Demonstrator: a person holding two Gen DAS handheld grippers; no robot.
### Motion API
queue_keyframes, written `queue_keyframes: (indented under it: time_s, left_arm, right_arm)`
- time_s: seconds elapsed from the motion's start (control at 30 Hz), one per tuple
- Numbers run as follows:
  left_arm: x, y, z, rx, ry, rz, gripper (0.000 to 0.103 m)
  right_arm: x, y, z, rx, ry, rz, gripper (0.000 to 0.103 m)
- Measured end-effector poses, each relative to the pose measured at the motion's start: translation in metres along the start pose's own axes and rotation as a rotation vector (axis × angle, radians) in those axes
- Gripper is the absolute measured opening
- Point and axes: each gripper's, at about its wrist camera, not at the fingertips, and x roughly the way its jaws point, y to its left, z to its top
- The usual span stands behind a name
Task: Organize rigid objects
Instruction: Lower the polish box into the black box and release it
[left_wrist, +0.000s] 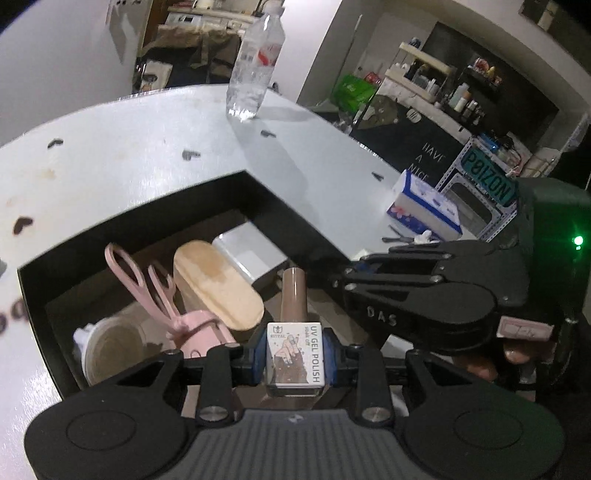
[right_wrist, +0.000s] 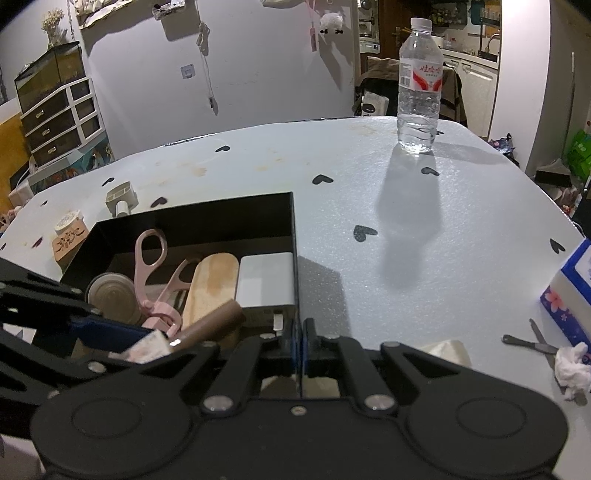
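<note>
My left gripper (left_wrist: 295, 354) is shut on a UV gel polish bottle (left_wrist: 295, 347) with a brown cap, held over the near part of the black box (left_wrist: 147, 210). The box holds pink scissors (left_wrist: 162, 299), a wooden oval piece (left_wrist: 218, 284), a white block (left_wrist: 251, 254) and a round tin (left_wrist: 110, 350). My right gripper (right_wrist: 298, 339) is shut on the box's right wall (right_wrist: 295, 258). In the right wrist view the polish bottle (right_wrist: 199, 328) and the left gripper's fingers (right_wrist: 107, 328) show at the lower left, inside the box.
A water bottle (right_wrist: 419, 85) stands at the table's far side. A blue tissue box (right_wrist: 572, 291), small metal clippers (right_wrist: 532, 341) and a crumpled tissue (right_wrist: 570, 369) lie at the right. A wooden stamp (right_wrist: 68, 236) and a grey plug (right_wrist: 120, 199) sit left of the box.
</note>
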Motion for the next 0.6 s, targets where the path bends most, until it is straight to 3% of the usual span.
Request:
queue_keyframes:
  time_s: [0.13, 0.4, 0.47, 0.6]
  left_arm:
    - [-0.006, -0.002, -0.002, 0.011, -0.011, -0.007, 0.056]
    - [-0.016, -0.006, -0.003, 0.036, -0.012, 0.008, 0.059]
    - [-0.017, -0.007, -0.004, 0.042, -0.017, 0.017, 0.075]
    - [-0.023, -0.01, -0.005, 0.061, -0.025, 0.024, 0.081]
  right_arm:
    - [0.0, -0.001, 0.0, 0.004, 0.0, 0.006, 0.004]
    - [0.0, -0.001, 0.0, 0.006, 0.001, 0.006, 0.004]
    - [0.0, -0.001, 0.0, 0.006, 0.001, 0.007, 0.004]
    - [0.0, -0.002, 0.0, 0.009, 0.002, 0.008, 0.004]
